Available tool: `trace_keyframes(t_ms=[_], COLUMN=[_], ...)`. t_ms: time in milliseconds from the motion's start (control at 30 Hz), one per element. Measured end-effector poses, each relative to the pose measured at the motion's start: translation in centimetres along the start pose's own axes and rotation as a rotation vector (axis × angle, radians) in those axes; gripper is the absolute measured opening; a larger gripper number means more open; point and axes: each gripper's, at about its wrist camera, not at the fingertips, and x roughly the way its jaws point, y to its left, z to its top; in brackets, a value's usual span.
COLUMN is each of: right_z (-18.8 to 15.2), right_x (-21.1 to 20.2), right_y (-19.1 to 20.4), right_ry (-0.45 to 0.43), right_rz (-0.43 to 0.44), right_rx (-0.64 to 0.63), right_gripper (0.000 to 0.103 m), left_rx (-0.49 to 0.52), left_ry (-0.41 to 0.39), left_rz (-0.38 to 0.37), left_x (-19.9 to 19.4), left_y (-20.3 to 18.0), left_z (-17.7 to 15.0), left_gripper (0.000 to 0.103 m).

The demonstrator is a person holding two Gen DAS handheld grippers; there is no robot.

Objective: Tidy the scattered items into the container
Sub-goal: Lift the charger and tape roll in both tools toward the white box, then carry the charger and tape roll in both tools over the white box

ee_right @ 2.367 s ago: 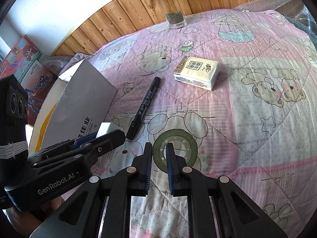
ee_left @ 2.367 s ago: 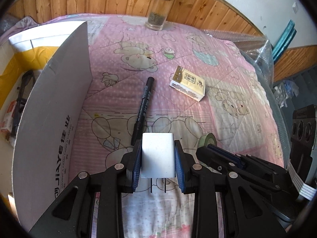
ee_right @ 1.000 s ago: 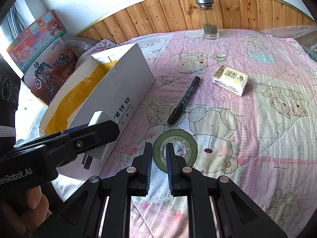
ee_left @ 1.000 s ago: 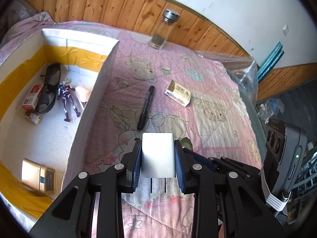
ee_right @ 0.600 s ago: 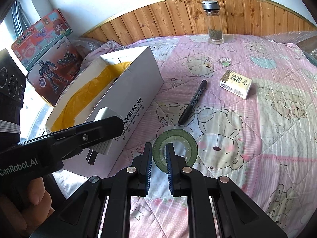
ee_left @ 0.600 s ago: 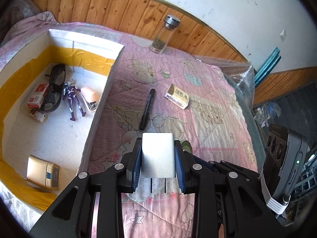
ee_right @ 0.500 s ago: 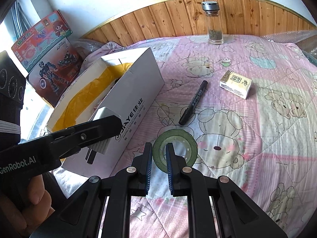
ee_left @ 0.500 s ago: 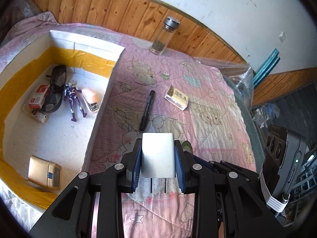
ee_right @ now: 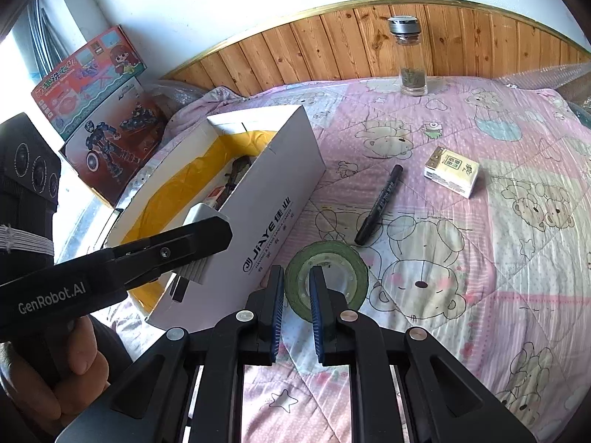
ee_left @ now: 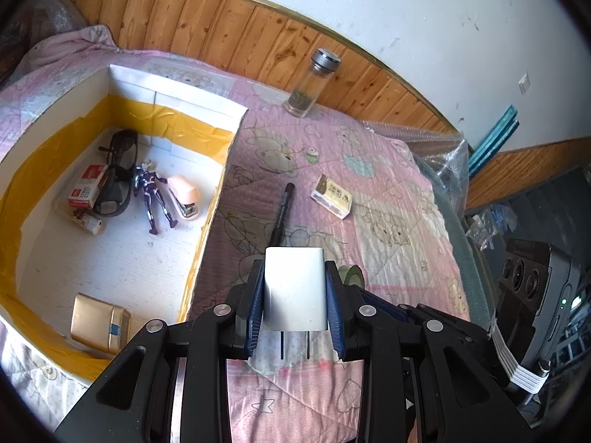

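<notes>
scattered items first: my left gripper [ee_left: 295, 288] is clamped on a white charger plug [ee_left: 295, 288], its blue pads pressed flat against both sides and the two prongs pointing back toward the camera. in the right wrist view the same plug [ee_right: 199, 217] hangs in the air just over the near wall of the white cardboard box [ee_right: 280, 199], and i can see a hand [ee_right: 70, 373] wrapped round the left gripper's handle.

my right gripper [ee_right: 297, 295] is pinched on the rim of a green tape roll [ee_right: 328, 277], one finger outside the ring and one inside it. whether the roll is clear of the quilt [ee_right: 480, 258] i cannot tell.

on the pink cartoon quilt lie a black marker [ee_right: 380, 203] and a small yellow-and-white carton [ee_right: 452, 171], well apart from the box and a little apart from each other. a glass bottle [ee_right: 410, 62] with a metal cap stands upright near the wooden wall panelling [ee_right: 332, 44].

from the left wrist view i look down into the box [ee_left: 218, 192]; its inner walls are lined with yellow tape. inside it are dark sunglasses [ee_left: 118, 177], a red-and-white small packet [ee_left: 86, 186], a purple toy figure [ee_left: 153, 195], a pink stapler [ee_left: 184, 199] just beside the figure, and a gold case [ee_left: 99, 323] in the near corner, well apart from the rest.

a colourful toy box [ee_right: 99, 110] leans beyond the cardboard box.
</notes>
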Motion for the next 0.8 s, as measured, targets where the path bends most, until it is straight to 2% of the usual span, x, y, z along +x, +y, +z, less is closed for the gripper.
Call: trace_keyframes(t_ms=[800], right_z=[2.0], right_x=[-1.3], right_y=[5.5], right_ry=[-0.035], right_rz=[0.061], right_rx=[-0.088], right_gripper=[0.015], left_rx=[-0.053], left_ry=[-0.066], left_rz=[0.013], left_x=[-3.9], left_y=[3.6], left_z=[1.3], left_gripper=[0.031])
